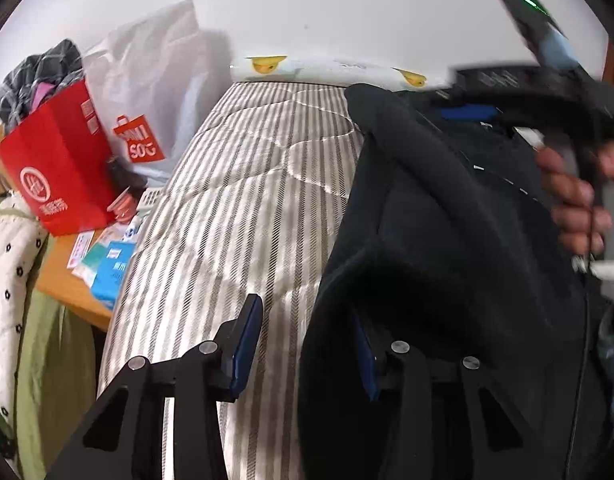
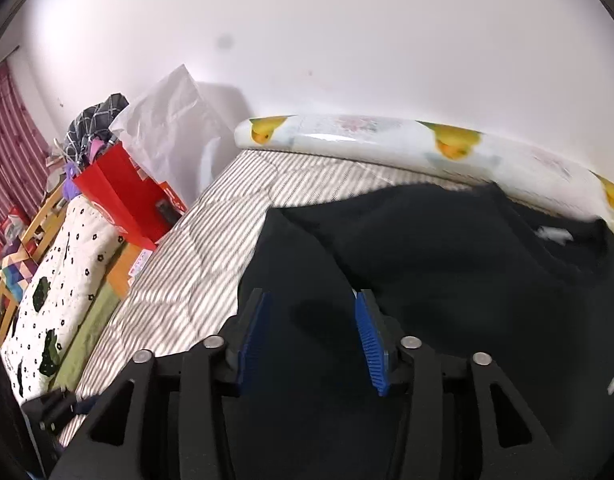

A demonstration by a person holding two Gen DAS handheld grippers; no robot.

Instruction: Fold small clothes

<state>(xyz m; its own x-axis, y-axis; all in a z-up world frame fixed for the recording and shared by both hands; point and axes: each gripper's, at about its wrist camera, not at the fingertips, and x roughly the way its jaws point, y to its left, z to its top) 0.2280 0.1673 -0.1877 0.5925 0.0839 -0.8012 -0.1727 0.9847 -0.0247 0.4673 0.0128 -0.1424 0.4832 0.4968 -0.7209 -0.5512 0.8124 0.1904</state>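
A black garment (image 1: 447, 260) lies on the striped mattress (image 1: 247, 184), partly folded with a sleeve ridge across it. My left gripper (image 1: 307, 344) is open at the garment's left edge; the cloth drapes over its right finger. In the left wrist view, my right gripper (image 1: 467, 112) hovers over the garment's far part, held by a hand (image 1: 575, 200); its jaws are blurred. In the right wrist view, the right gripper (image 2: 311, 340) is open just above the black garment (image 2: 447, 280), holding nothing.
A red paper bag (image 1: 59, 168) and a white plastic bag (image 1: 155, 80) stand on a wooden side table (image 1: 67, 280) left of the mattress. A duck-print pillow (image 2: 387, 136) lies along the wall. A spotted white quilt (image 2: 59, 280) hangs at left.
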